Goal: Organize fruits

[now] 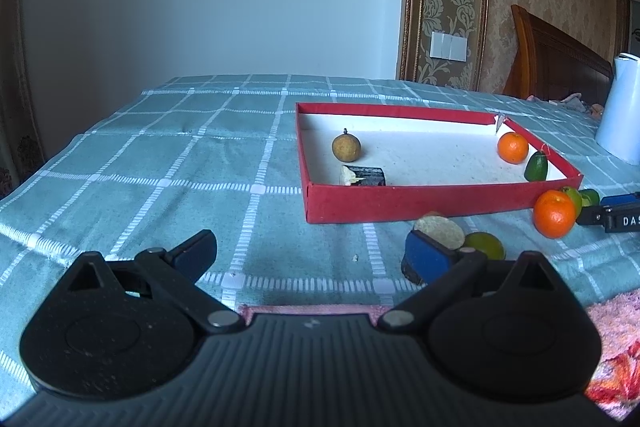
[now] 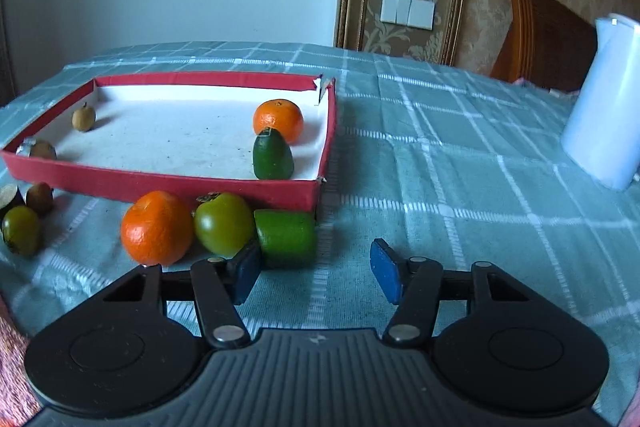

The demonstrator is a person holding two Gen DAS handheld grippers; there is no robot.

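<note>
Your right gripper (image 2: 316, 271) sits lowest in its view, jaws partly apart with nothing between them (bare cloth only); its left pad (image 2: 246, 273) is just beside the green block (image 2: 286, 237). Next to that lie a green fruit (image 2: 224, 223) and an orange (image 2: 157, 227), all outside the red tray (image 2: 160, 183). Inside the tray sit another orange (image 2: 279, 119) and an avocado (image 2: 272, 155). Your left gripper (image 1: 312, 255) gapes wide, empty, over the checked cloth (image 1: 160, 167).
</note>
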